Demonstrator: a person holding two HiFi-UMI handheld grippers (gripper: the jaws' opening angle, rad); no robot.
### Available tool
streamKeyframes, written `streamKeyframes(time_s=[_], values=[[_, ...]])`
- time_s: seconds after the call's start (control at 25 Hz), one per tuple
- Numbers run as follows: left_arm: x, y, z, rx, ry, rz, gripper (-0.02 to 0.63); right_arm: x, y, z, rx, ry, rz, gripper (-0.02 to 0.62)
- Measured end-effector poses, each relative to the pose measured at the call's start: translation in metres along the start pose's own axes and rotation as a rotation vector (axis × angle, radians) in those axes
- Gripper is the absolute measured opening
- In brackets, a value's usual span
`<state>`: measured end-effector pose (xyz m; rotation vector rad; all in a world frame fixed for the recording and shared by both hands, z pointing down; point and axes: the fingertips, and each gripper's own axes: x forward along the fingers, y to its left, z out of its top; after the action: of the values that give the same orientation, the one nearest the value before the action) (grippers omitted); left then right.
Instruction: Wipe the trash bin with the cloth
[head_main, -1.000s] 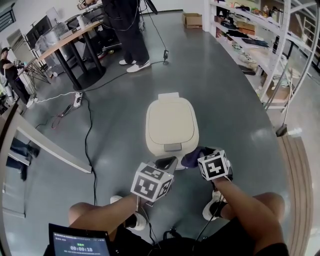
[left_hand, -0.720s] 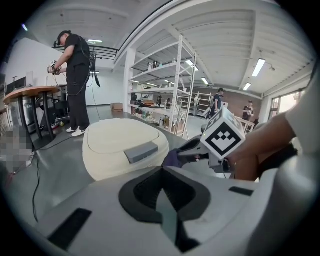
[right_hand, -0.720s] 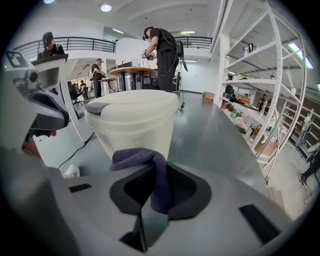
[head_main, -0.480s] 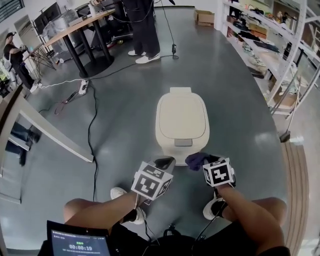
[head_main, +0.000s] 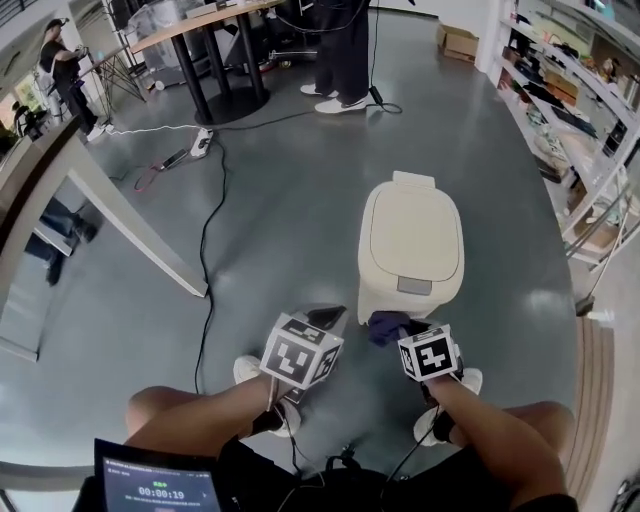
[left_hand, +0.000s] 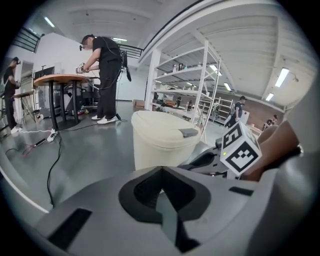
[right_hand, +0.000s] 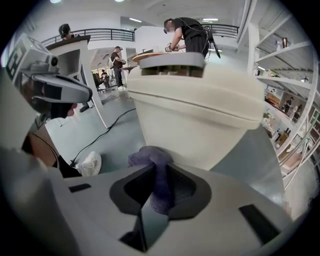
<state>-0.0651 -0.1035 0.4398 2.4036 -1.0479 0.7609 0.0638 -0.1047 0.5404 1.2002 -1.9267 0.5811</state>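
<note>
The cream trash bin (head_main: 410, 235) stands on the grey floor with its lid down, a grey pedal tab (head_main: 412, 286) at its front. My right gripper (head_main: 398, 330) is shut on a purple cloth (head_main: 383, 326) held close to the bin's front wall, low down. In the right gripper view the cloth (right_hand: 146, 156) bunches out of the right gripper (right_hand: 154, 169) just under the bin (right_hand: 200, 120); whether it touches is unclear. My left gripper (head_main: 328, 318) hovers left of the cloth, shut and empty. The left gripper (left_hand: 161, 172) faces the bin (left_hand: 160, 142) from its left front.
A black cable (head_main: 205, 270) runs along the floor left of the bin. A slanted white panel (head_main: 120, 210) stands further left. A round table (head_main: 205, 20) and a standing person (head_main: 345, 50) are behind; shelving (head_main: 590, 110) lines the right. White shoes (head_main: 255, 372) sit below the grippers.
The head view has swung left, so the bin now sits further right in frame. Both grippers stay at the bin's front, and the cloth stays in the right gripper.
</note>
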Motion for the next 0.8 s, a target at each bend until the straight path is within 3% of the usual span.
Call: streamKeyframes(time_s=[0.32, 0.52, 0.8], values=[[-0.002, 0.03, -0.016, -0.058, -0.031, 0.014, 0.002, 0.034, 0.041, 0.024, 0.018, 0.002, 0.087, 0.069], [-0.015, 0.045, -0.013, -0.099, -0.016, 0.041, 0.002, 0.048, 0.051, 0.035, -0.001, -0.009, 0.087, 0.069], [-0.002, 0.043, -0.024, -0.091, -0.007, 0.033, 0.002, 0.049, 0.042, 0.03, -0.006, 0.0, 0.064, 0.069]])
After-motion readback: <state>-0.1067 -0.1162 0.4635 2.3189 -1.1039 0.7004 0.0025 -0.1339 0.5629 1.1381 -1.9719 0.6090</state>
